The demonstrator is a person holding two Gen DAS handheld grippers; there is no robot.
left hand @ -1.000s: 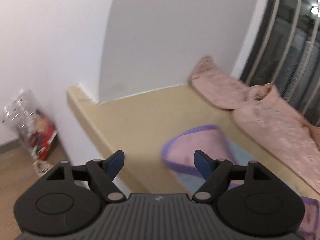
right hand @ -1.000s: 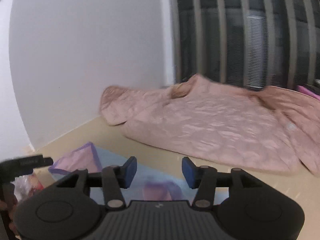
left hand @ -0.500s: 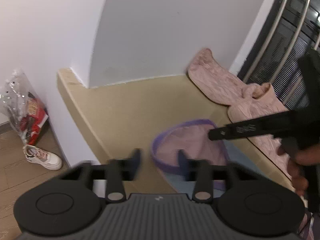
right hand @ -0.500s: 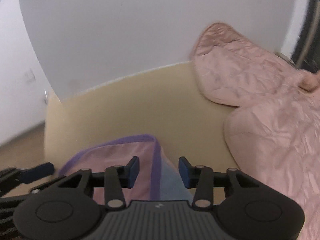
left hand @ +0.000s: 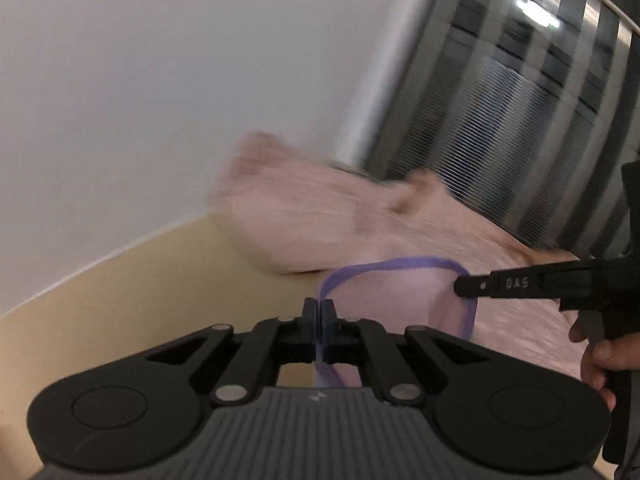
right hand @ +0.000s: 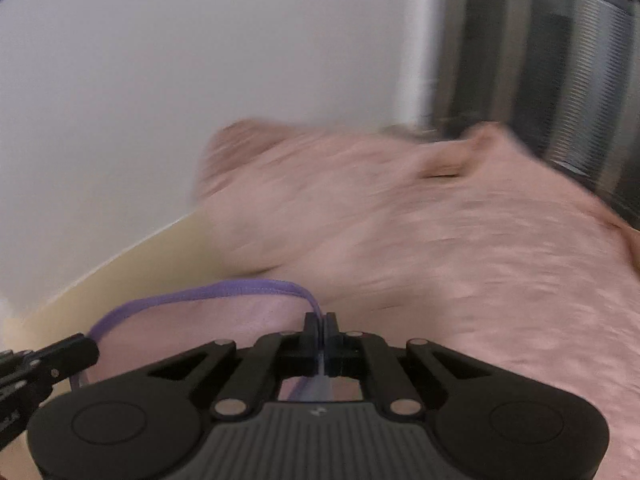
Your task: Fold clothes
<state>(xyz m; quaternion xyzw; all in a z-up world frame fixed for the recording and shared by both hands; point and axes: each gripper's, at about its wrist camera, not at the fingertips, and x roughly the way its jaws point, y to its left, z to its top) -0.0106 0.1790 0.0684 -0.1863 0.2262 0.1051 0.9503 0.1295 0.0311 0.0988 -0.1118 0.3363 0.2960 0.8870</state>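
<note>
Change since earlier frames: both claws, apart and empty a second ago, are now pressed together on cloth; the garment, which lay flat on the beige surface, is now raised between them.
Left claw [left hand: 319, 320]: jaws closed tight on the purple trim of the garment; a strip of cloth runs down between the pads toward the camera body.
Right claw [right hand: 320, 334]: jaws likewise closed on the purple trim, with pale cloth hanging below the pinch point.
Right claw seen from the left wrist [left hand: 466, 290]: black finger marked "DAS" comes in from the right, its tip at the far side of the trimmed edge; the person's right hand [left hand: 600, 356] grips the handle below.
Left claw seen from the right wrist [right hand: 84, 346]: black finger tip at lower left, touching the same trim.
Garment [left hand: 400, 296]: thin pink cloth with purple trim [right hand: 224, 290], the edge held as a slack arc between the two claws, above the beige surface and in front of the pink blanket.
Pink blanket [right hand: 440, 248]: large, rumpled, lying behind the garment against the wall; badly motion-blurred in both views.
Beige surface [left hand: 140, 292]: flat, runs to the white wall [left hand: 160, 80]; whether it is a bed or a worktop cannot be told.
Background: metal-barred window [left hand: 540, 100] at upper right, blurred.
</note>
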